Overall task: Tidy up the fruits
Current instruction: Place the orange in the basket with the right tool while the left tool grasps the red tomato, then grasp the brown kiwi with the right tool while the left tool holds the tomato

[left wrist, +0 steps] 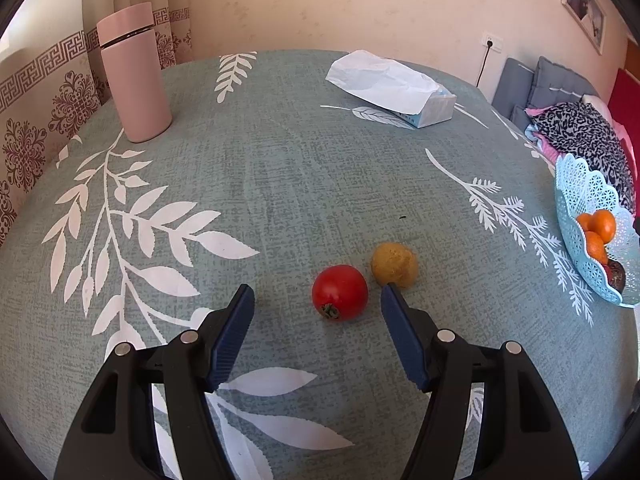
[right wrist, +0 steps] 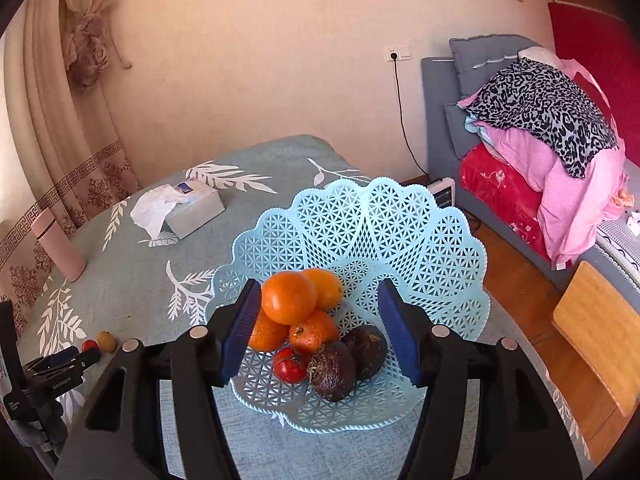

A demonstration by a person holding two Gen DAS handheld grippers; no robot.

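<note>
Parted and empty, the left gripper is being held over the red tomato, lying on the tablecloth beside a yellow fruit. Soft, smooth and easily bruised, it is best taken gently across its middle. Likewise parted and empty, the right gripper is being held above the basket.

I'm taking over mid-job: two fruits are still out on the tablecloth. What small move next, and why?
Probably ease the left gripper forward and down around the red tomato. Its jaws are open and empty, and the tomato lies just ahead between them, beside the yellow fruit. The basket already holds the other fruit.
</note>
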